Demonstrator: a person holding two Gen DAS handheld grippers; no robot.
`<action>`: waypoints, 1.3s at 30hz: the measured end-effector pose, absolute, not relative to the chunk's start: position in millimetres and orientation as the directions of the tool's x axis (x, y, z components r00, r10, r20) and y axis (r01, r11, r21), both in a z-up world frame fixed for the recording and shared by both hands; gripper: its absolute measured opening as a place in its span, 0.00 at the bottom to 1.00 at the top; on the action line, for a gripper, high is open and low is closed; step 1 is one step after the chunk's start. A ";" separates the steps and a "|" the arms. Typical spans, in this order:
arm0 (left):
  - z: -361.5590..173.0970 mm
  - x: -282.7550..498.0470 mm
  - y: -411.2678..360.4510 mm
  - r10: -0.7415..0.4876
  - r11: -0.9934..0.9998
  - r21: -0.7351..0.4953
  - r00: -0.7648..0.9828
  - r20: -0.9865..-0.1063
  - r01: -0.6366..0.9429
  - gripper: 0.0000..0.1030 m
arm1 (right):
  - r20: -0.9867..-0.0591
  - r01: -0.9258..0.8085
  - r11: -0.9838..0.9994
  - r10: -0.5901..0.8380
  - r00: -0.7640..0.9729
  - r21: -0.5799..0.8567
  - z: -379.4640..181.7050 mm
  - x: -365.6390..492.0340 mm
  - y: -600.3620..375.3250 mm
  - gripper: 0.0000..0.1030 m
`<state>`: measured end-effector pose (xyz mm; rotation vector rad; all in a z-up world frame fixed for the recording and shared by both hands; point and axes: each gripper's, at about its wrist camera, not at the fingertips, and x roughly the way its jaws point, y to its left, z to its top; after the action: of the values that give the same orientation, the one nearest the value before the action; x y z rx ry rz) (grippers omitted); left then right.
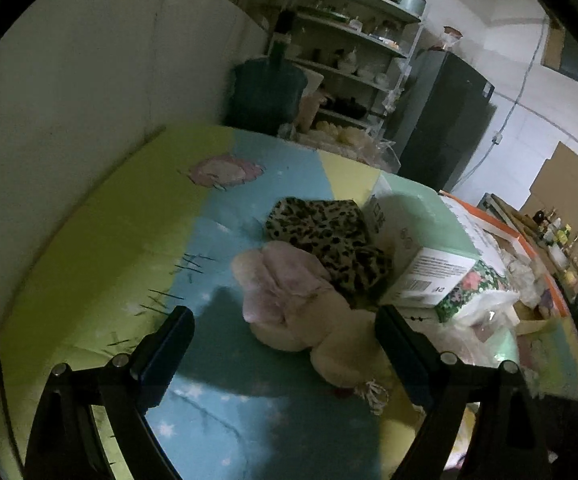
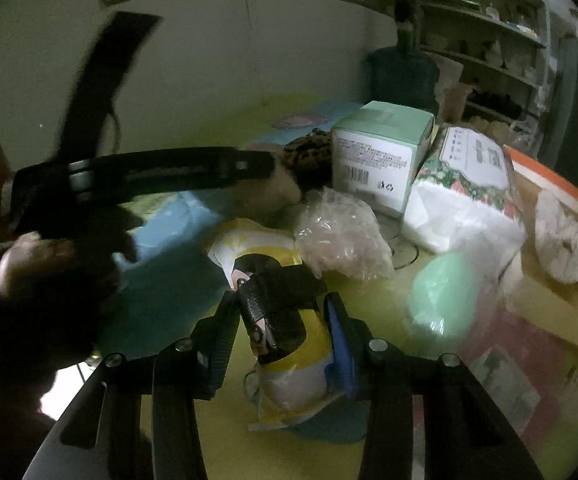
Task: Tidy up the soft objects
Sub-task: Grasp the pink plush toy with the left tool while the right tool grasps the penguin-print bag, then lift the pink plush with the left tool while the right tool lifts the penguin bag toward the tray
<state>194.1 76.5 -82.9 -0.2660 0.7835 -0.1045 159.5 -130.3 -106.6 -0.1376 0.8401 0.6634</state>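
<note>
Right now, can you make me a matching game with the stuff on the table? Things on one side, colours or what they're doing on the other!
Things:
1. fluffy slippers
2. folded cloth
3. box
4. right gripper

Descriptions:
A. mint green and white
B. leopard spots
C. closed on a yellow and black packet
D. pale pink

Pairs: 1-D, 2-B, 3-A, 4-C
</note>
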 end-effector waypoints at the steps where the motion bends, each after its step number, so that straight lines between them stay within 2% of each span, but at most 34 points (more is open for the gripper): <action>1: -84.7 195.2 75.6 -0.197 0.959 -0.282 0.699 -0.687 -0.006 0.90 | -0.724 -0.594 0.790 0.499 0.477 0.153 -106.9 158.5 -132.8 0.44; 5: -93.8 204.0 67.1 -0.239 0.950 -0.312 0.655 -0.717 0.005 0.91 | -0.705 -0.589 0.781 0.536 0.464 0.206 -107.1 159.9 -142.3 0.44; 8: -93.3 206.5 60.1 -0.227 0.956 -0.295 0.650 -0.725 0.005 0.89 | -0.686 -0.595 0.763 0.574 0.447 0.250 -106.2 157.9 -149.3 0.44; 9: -92.8 206.3 59.4 -0.226 0.956 -0.292 0.650 -0.725 0.007 0.86 | -0.682 -0.594 0.761 0.581 0.444 0.261 -107.3 152.9 -151.9 0.44; 10: -92.5 205.9 58.4 -0.247 0.952 -0.305 0.650 -0.719 0.024 0.74 | -0.679 -0.591 0.761 0.584 0.445 0.267 -107.3 150.8 -154.7 0.44; 12: -92.9 205.4 58.0 -0.307 0.934 -0.352 0.646 -0.699 0.063 0.59 | -0.675 -0.589 0.762 0.586 0.448 0.271 -105.6 147.4 -158.9 0.44; 15: -92.0 201.1 53.3 -0.325 0.931 -0.354 0.648 -0.689 0.090 0.49 | -0.669 -0.585 0.761 0.592 0.449 0.281 -104.1 146.1 -163.7 0.44; 19: -88.0 190.7 47.0 -0.285 0.948 -0.305 0.673 -0.682 0.093 0.40 | -0.663 -0.587 0.755 0.602 0.445 0.292 -99.7 150.6 -163.7 0.44; 31: -57.8 153.5 56.3 -0.215 0.970 -0.224 0.754 -0.620 0.092 0.38 | -0.630 -0.613 0.728 0.639 0.441 0.308 -91.0 134.6 -159.2 0.44; 39: -30.6 135.3 55.1 -0.215 0.972 -0.205 0.793 -0.570 0.116 0.38 | -0.602 -0.622 0.730 0.641 0.477 0.284 -73.4 121.0 -157.5 0.44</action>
<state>135.3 55.1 -30.6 -0.1631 0.6312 -0.1790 121.0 -157.5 -73.4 0.0270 0.7468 0.7715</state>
